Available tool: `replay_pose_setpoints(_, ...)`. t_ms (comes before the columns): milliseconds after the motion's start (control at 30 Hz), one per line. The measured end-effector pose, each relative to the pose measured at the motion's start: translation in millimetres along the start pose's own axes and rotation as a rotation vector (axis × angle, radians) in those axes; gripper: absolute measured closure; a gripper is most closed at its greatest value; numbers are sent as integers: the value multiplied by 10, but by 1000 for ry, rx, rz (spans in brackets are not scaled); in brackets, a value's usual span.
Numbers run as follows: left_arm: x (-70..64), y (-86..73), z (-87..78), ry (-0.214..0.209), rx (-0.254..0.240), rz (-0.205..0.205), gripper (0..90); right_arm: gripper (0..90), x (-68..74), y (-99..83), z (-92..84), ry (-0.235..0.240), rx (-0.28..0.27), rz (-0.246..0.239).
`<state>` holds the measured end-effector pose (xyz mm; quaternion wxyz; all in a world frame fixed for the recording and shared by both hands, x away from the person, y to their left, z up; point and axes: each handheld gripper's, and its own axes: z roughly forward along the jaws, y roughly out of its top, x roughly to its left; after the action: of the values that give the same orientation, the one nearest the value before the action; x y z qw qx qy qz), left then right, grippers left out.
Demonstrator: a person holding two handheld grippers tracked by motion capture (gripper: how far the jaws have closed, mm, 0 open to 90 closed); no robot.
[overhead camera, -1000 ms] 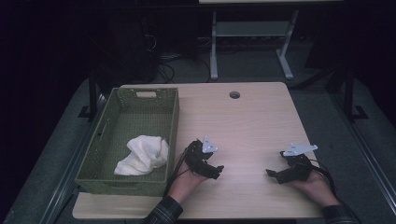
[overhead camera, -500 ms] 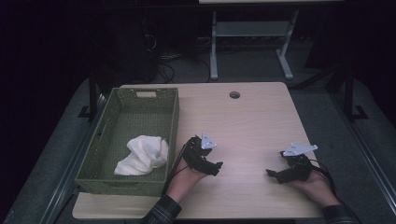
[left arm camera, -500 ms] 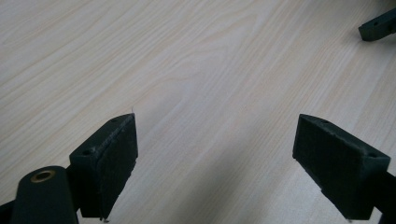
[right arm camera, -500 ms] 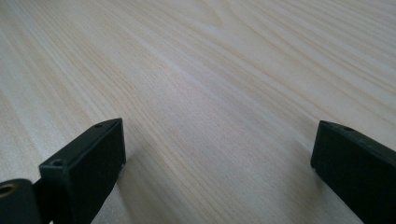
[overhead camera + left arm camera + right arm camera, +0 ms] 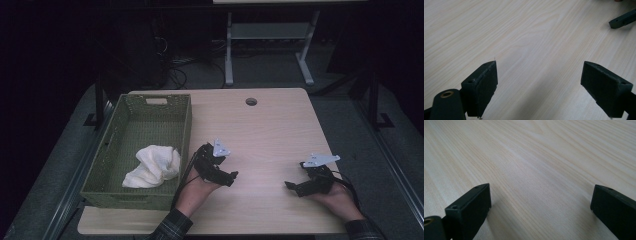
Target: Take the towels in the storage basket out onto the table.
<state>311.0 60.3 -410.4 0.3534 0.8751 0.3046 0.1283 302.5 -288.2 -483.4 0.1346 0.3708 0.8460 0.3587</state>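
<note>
Wooden table (image 5: 270,125) | white cloth (image 5: 152,165) in green basket (image 5: 135,192), left of left tongs (image 5: 231,176) | both tongs, right tongs (image 5: 291,186) included, gape empty

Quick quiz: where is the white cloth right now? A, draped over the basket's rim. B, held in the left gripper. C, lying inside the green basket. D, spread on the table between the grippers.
C: the high view shows the cloth bunched on the floor of the basket, toward its near end, while the left gripper and right gripper rest open on the table with nothing between their fingers.
</note>
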Motion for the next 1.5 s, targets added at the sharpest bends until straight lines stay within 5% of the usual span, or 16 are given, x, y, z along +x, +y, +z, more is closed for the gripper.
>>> replay_pose_setpoints(567,44,178,-140,-74,-42,8,135,28,-1,0,1,0,-1,-1)
replay_pose_setpoints(1500,352,264,-518,-67,-98,5,138,28,0,0,1,0,-1,0)
